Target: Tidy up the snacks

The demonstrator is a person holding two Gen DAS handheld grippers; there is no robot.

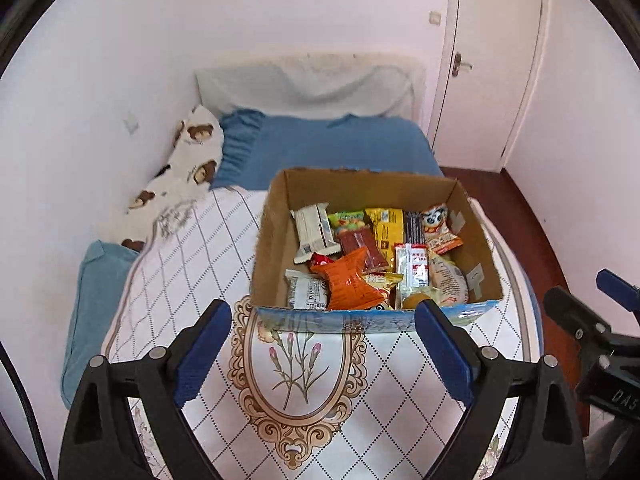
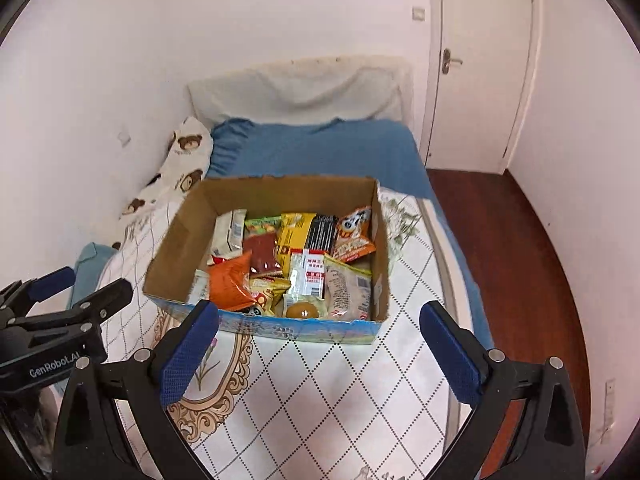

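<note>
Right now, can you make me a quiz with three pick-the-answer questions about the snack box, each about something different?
1. Where does the cardboard box sit?
A. on the bed
B. on the wooden floor
C. on a chair

2. What colour is the crinkly packet lying on top near the front of the box?
A. purple
B. orange
C. grey

3. How are the two hand-held grippers?
A. both shut on a snack
B. one open, one shut
C. both open and holding nothing

Answers:
1. A, the box rests on the patterned bed cover.
2. B, the packet is bright orange in both views.
3. C, the left hand-held gripper and the right hand-held gripper each show blue pads spread wide with only the bed cover between them.
</note>
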